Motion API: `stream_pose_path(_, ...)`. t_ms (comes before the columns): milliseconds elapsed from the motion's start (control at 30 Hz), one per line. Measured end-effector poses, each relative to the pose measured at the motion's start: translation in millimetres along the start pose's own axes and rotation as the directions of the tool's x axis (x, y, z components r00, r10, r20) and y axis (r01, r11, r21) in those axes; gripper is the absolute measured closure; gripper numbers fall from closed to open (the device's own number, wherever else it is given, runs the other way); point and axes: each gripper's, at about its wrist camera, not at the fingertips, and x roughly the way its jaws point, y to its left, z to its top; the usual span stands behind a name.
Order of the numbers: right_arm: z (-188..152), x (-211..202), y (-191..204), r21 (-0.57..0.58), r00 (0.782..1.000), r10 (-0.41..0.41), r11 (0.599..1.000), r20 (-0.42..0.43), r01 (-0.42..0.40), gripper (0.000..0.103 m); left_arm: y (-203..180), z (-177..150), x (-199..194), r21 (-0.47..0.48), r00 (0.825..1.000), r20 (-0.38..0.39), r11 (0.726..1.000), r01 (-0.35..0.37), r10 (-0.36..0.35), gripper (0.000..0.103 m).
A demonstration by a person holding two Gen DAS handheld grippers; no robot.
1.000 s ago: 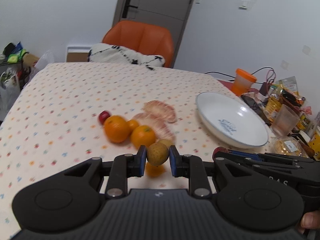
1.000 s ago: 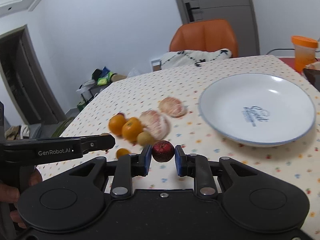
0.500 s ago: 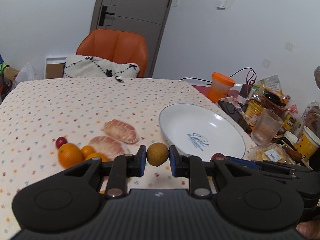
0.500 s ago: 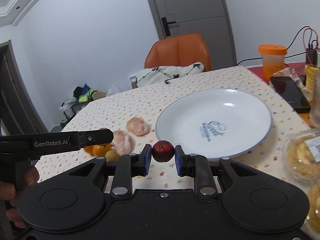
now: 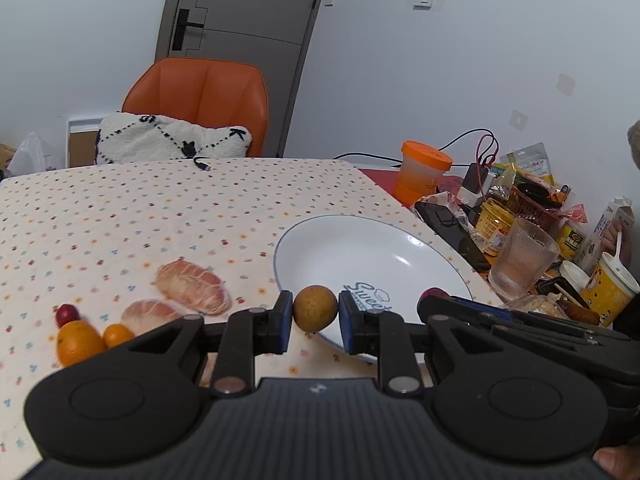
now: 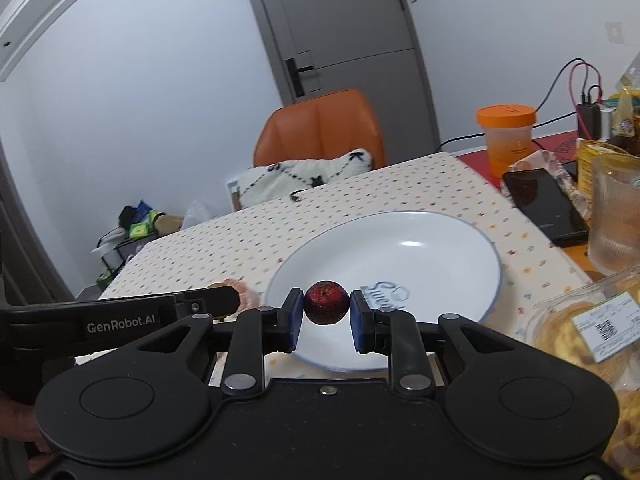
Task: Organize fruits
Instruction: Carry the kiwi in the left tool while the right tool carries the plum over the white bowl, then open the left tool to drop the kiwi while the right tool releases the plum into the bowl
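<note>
Over plate (image 6: 472,240): tongs (image 5: 315,315) gripping fruit (image 5: 315,309)

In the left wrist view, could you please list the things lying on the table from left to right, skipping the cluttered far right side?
small red fruit → large orange → small orange → two peeled pomelo pieces → yellow-brown fruit held in the left gripper → white plate → ribbed glass

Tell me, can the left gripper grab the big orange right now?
Probably not yet. The left gripper is already shut on a brown fruit, so its fingers are full. The orange sits uncovered on the table, with nothing above it.
</note>
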Motion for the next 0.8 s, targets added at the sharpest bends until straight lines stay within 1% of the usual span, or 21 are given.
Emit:
stream_pose_path(200, -3.6, 7.8, -13.2, 0.026, 0.999, -0.047, 0.999, 0.006, 0.046, 0.08, -5.9, 2.8, 18.0, 0.0, 1.0, -0.016, 1.0, 0.005, -0.005, 0.08)
stream_pose_path(367, -4.6, 8.7, -18.2, 0.038, 0.998, -0.058, 0.998, 0.008, 0.058, 0.08, -7.7, 3.6, 26.6, -0.015, 1.0, -0.02, 1.0, 0.014, -0.014, 0.08)
stream_pose_path(567, -3.0, 7.8, -19.7, 0.041, 0.998, -0.062, 0.997, 0.017, 0.061, 0.079, -5.9, 4.0, 23.4, -0.037, 1.0, 0.0, 0.999, -0.001, 0.001, 0.08)
stream_pose_path(633, -3.6, 9.0, -19.1, 0.04, 0.998, -0.064, 0.997, 0.015, 0.063, 0.079, -4.4, 4.5, 20.4, -0.039, 1.0, 0.002, 0.999, -0.002, 0.002, 0.077)
stream_pose_path(800, -2.7, 13.7, -15.3, 0.034, 0.998, -0.065, 0.997, 0.015, 0.064, 0.079, 1.9, 5.5, 11.7, -0.049, 1.0, 0.008, 0.999, -0.021, 0.021, 0.076)
